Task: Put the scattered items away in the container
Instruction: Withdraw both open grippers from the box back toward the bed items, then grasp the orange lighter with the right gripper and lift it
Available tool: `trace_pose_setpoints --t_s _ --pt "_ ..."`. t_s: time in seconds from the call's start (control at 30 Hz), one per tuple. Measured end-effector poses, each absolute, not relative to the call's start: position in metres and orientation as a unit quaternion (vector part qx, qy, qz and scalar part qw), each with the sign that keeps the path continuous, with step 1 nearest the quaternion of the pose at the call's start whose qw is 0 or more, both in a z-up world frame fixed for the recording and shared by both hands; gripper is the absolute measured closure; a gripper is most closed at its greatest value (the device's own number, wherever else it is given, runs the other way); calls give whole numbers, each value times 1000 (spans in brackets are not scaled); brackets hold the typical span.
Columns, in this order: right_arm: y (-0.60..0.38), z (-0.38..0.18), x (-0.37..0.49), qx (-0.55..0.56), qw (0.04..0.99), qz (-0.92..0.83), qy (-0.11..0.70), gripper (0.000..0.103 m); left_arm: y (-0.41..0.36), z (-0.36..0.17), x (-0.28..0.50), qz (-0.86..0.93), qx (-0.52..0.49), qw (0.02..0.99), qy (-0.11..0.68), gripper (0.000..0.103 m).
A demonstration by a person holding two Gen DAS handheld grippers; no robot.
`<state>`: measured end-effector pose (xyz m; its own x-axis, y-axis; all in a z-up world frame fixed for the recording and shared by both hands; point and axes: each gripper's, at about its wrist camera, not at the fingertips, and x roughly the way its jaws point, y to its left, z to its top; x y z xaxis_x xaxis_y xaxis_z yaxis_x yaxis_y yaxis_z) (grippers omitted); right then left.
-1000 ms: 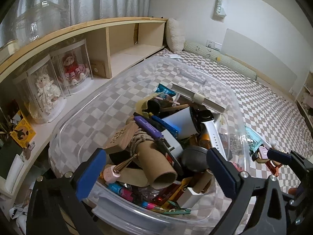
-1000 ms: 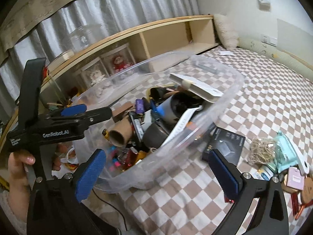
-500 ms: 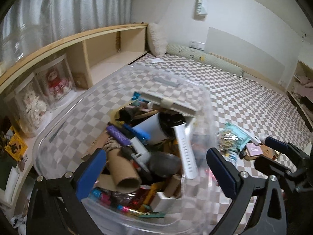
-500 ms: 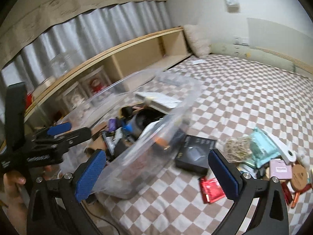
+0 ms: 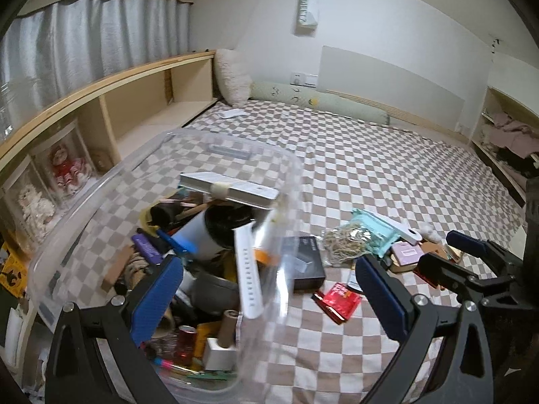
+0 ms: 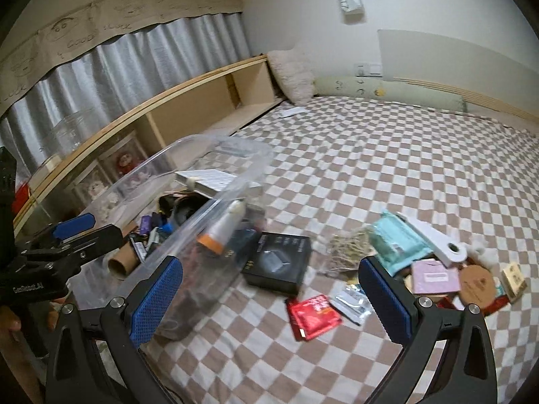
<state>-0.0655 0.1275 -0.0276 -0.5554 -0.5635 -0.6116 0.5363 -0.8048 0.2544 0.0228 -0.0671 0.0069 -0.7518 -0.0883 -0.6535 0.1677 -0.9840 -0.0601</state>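
A clear plastic container (image 5: 101,181) lies at the left on the checked bedspread, packed with several items such as a cardboard tube (image 5: 227,330) and a white strap (image 5: 247,276). My left gripper (image 5: 269,296) hangs open over its right rim, holding nothing. Beside the container lie a black box (image 6: 278,262), a red sachet (image 6: 313,311), a silver sachet (image 6: 352,301), a tangle of bands (image 6: 347,249), a teal pouch (image 6: 397,239), a pink card (image 6: 434,276) and a cork disc (image 6: 476,282). Above them my right gripper (image 6: 271,299) stands open and empty.
A wooden shelf unit (image 5: 141,101) with doll display cases (image 5: 67,165) runs along the left of the bed. Pillows (image 6: 293,74) and a long bolster (image 6: 387,92) lie at the far end. The checked bedspread (image 6: 421,161) stretches bare beyond the items.
Both views have swung right, from the container toward the loose items on the bedspread. Both grippers stay open and hold nothing.
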Motion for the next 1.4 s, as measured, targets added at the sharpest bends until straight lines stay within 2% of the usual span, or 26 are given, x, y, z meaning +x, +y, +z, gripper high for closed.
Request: trace_pose_setpoints --t_s 0.43,0.77,1.4 --pt "191 -34 -69 352 253 -900 -41 0 -3 2 7 -934 356 35 11 0" --pt "224 -47 -69 362 214 -907 -21 0 34 -10 -7 -924 382 7 -2 0" --pt "279 -79 -90 408 141 -901 -39 0 85 -64 -61 -879 472 -43 -51 0"
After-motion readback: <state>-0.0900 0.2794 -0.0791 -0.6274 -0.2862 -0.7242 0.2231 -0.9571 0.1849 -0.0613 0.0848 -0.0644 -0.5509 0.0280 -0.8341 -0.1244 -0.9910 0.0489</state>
